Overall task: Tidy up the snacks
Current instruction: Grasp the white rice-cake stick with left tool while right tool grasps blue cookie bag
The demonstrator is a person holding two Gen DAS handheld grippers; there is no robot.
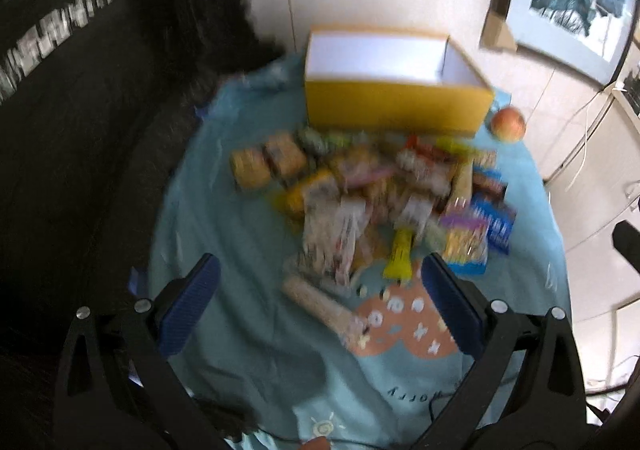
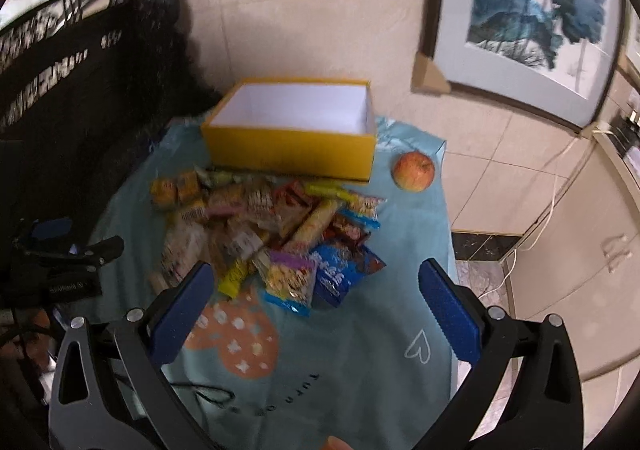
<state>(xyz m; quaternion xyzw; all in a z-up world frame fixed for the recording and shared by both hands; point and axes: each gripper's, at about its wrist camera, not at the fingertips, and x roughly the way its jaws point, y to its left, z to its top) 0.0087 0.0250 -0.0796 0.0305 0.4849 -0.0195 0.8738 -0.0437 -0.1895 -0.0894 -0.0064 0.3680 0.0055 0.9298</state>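
Observation:
A pile of wrapped snacks (image 1: pixel 360 202) lies in the middle of a table under a light blue cloth (image 1: pixel 240 350); the pile also shows in the right wrist view (image 2: pixel 272 234). Behind it stands an open yellow box (image 1: pixel 396 106) with a white inside that holds nothing I can see; the right wrist view shows it too (image 2: pixel 292 142). My left gripper (image 1: pixel 320 298) is open, above the cloth just in front of the pile. My right gripper (image 2: pixel 316 298) is open, above the pile's near edge. The left gripper shows at the left of the right wrist view (image 2: pixel 60 246).
An apple (image 2: pixel 414 171) lies on the cloth right of the box, also in the left wrist view (image 1: pixel 508 123). A dark carved screen (image 2: pixel 60 90) stands to the left. A framed painting (image 2: pixel 532 22) leans on the wall at the right. The table edge drops to a tiled floor (image 2: pixel 500 178).

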